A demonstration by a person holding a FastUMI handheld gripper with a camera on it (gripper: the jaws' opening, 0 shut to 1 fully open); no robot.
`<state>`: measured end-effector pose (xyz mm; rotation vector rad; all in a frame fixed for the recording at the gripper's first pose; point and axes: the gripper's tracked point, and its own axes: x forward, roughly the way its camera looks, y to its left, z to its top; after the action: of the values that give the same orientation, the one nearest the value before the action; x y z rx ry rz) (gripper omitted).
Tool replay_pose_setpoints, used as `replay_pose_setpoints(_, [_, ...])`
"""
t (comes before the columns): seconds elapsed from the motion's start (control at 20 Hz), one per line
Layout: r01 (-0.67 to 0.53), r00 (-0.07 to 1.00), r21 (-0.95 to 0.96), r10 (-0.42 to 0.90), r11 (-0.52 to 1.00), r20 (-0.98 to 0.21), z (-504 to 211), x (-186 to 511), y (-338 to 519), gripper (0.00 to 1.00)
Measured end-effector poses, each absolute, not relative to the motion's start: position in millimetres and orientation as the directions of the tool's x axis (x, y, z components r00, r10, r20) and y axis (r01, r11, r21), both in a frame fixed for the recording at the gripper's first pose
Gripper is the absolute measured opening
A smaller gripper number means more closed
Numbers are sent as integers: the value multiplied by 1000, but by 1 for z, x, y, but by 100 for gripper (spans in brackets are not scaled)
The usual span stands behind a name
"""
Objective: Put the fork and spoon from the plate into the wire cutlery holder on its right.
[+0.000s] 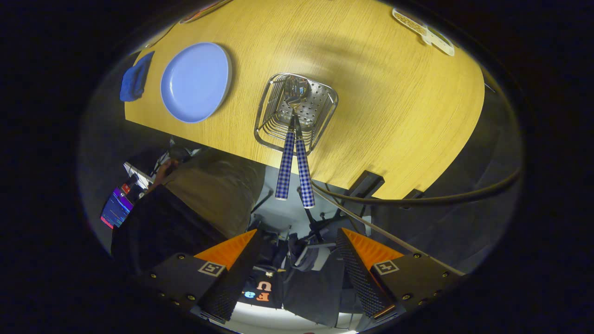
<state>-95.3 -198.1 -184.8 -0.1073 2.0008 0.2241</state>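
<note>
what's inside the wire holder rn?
Two pieces of cutlery with checked handles stand head-down in the wire cutlery holder, handles sticking out past its rim. Which is fork or spoon can't be told; the heads overlap. The plate is bare. The gripper is open, holding nothing.

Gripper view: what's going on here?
A person's handheld gripper hangs above the wooden table, jaws open and holding nothing. Two utensils with blue-checked handles stand in the silver wire cutlery holder, heads down, handles leaning out toward the fingers. The round blue plate beside the holder is bare, with a blue cloth past it. The transfer looks done.
</note>
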Motion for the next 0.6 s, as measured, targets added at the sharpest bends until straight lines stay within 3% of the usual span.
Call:
replay_pose_setpoints(0.35, [-50,-49,202,200,978,-979,-191,-124,-146,100])
replay_pose_setpoints(0.6, [-3,412,200,184,980,-892,-175,-70,-107,100])
